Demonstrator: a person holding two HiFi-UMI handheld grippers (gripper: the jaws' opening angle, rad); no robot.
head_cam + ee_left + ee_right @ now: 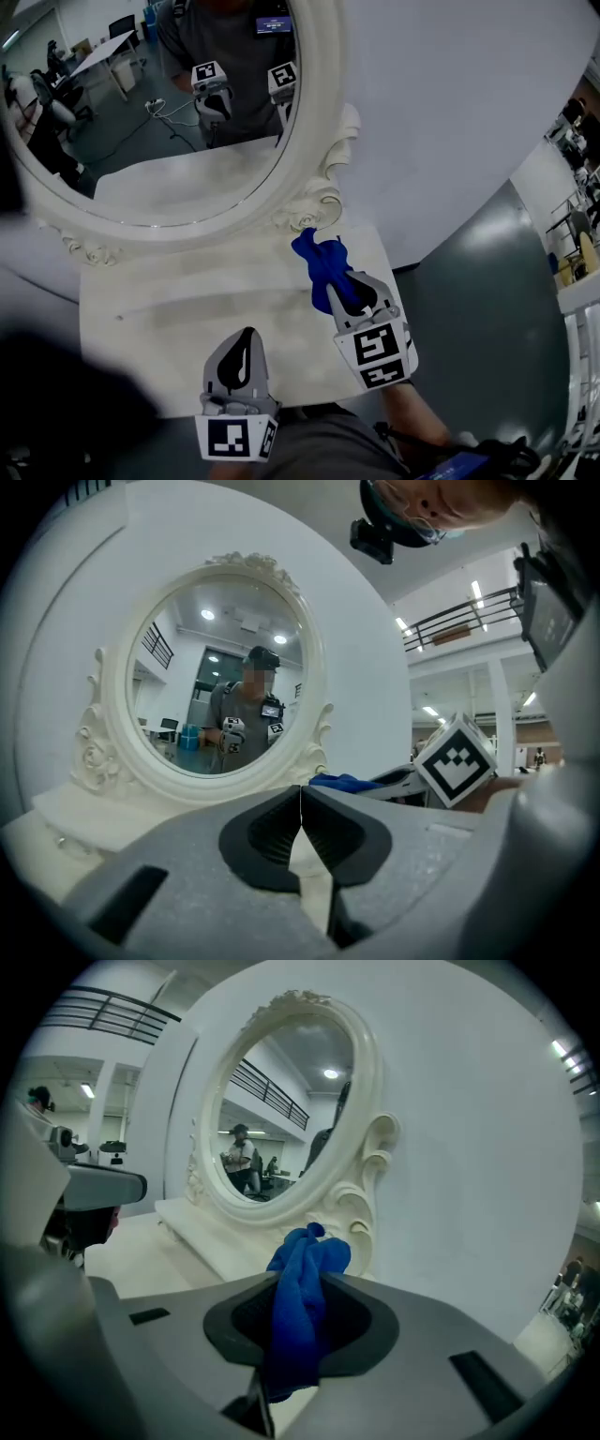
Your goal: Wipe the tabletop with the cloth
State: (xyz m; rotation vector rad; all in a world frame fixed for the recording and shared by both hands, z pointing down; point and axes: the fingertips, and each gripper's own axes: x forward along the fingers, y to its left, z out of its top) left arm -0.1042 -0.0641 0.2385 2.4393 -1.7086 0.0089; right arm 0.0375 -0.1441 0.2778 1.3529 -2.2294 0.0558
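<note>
A blue cloth (323,267) is bunched up and pinched in my right gripper (349,292), which hangs over the right part of the white tabletop (169,309). The cloth (300,1302) sticks out past the jaws toward the mirror's base. In the left gripper view the cloth (345,782) shows to the right. My left gripper (246,339) is over the table's near edge, shut, nothing between its pads (300,832).
A large oval mirror (187,103) in an ornate white frame stands at the back of the table against a white wall. Its scrolled foot (314,211) is just beyond the cloth. The table's right edge (394,272) drops to a dark floor.
</note>
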